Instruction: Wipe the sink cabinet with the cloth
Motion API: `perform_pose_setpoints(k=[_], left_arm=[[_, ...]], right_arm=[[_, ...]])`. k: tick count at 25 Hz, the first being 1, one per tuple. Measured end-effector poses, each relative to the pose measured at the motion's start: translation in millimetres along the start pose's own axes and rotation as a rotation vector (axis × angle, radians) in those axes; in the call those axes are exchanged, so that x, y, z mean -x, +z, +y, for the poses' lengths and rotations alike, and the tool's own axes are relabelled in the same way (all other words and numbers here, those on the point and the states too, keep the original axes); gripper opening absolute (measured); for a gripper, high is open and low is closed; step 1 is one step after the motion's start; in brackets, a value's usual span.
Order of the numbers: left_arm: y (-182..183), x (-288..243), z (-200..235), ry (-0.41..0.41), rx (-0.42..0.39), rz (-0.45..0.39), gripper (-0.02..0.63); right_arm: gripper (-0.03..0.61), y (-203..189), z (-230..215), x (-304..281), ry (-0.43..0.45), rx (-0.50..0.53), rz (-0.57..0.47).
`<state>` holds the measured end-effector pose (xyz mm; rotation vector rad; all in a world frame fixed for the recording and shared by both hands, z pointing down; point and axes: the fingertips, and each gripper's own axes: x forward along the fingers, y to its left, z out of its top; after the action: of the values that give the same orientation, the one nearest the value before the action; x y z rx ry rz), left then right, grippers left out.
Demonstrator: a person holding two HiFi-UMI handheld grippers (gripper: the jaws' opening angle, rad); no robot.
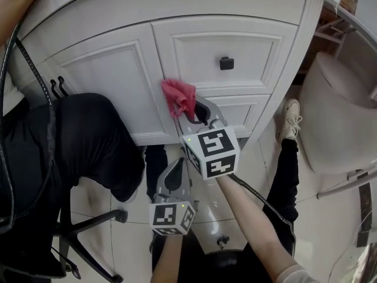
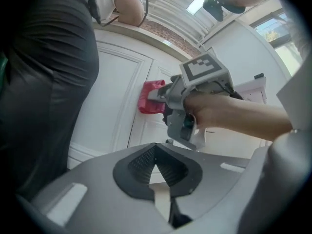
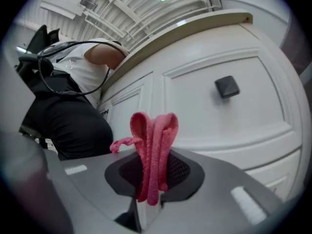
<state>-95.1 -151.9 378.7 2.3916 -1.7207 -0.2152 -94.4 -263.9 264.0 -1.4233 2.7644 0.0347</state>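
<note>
A pink cloth [image 1: 178, 96] is bunched against the white sink cabinet [image 1: 112, 75], on the stile between the left door and the drawer. My right gripper [image 1: 199, 115] is shut on the cloth [image 3: 153, 150], which stands folded out of its jaws. The drawer with a dark square knob [image 3: 227, 87] lies just to the right. My left gripper [image 1: 174, 178] hangs lower, back from the cabinet near the floor, shut with nothing in it. From the left gripper view I see the right gripper [image 2: 165, 96] and the cloth [image 2: 150, 97] on the cabinet.
A person in black trousers [image 1: 76, 140] stands at the cabinet's left, with a black cable [image 1: 35, 75] hanging by them. A chair base [image 1: 88, 234] sits on the tiled floor. A white toilet [image 1: 336, 117] stands at the right. My own leg and shoe [image 1: 288, 119] rest beside it.
</note>
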Motion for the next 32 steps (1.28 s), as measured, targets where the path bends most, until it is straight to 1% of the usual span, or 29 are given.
perform_pose_setpoints(k=[2,4,7,9,12,15,17,19,23,25,27,29,30,31,32], left_arm=[[0,-3,0,-0.005,-0.001,0.002,0.013],[1,-7,-4,-0.010,0.000,0.000,0.013],[-1,-14,-13,-0.019,0.003,-0.005,0.013],[-2,-20,-23,-0.031,0.003,-0.003,0.014],[-5,-26,-37,-0.055,-0.004,0.007,0.013],[-5,-28,-42,-0.066,-0.009,0.004,0.014],[-1,-27,-41,-0.061,-0.012,-0.004,0.013],[3,-23,-37,-0.051,-0.014,-0.015,0.014],[8,-7,-13,-0.003,0.000,-0.037,0.014],[9,1,3,0.031,0.019,-0.043,0.014],[10,7,18,0.060,0.019,-0.044,0.013],[7,12,32,0.086,0.025,-0.043,0.013],[5,12,38,0.097,0.033,-0.040,0.014],[2,12,42,0.104,0.041,-0.035,0.013],[0,10,43,0.106,0.042,-0.030,0.013]], right_arm=[[0.069,2,-41,22,-0.093,-0.031,-0.029],[0.069,6,-90,54,-0.208,-0.043,-0.057],[0.069,8,-164,105,-0.390,0.028,-0.057],[0.069,7,-205,132,-0.474,0.030,-0.051],[0.069,1,-239,154,-0.544,0.032,-0.031],[0.069,-2,-242,157,-0.552,0.041,-0.018],[0.069,0,-221,157,-0.522,0.022,-0.035],[0.069,-1,-180,145,-0.443,0.003,-0.056],[0.069,-24,-76,85,-0.203,-0.066,-0.054],[0.069,-43,-33,53,-0.098,-0.088,-0.024],[0.069,-63,3,26,0.002,-0.088,0.017],[0.069,-80,29,7,0.089,-0.053,0.051],[0.069,-86,36,0,0.115,-0.025,0.063],[0.069,-91,37,-4,0.124,-0.001,0.074],[0.069,-95,31,-6,0.114,0.013,0.084]])
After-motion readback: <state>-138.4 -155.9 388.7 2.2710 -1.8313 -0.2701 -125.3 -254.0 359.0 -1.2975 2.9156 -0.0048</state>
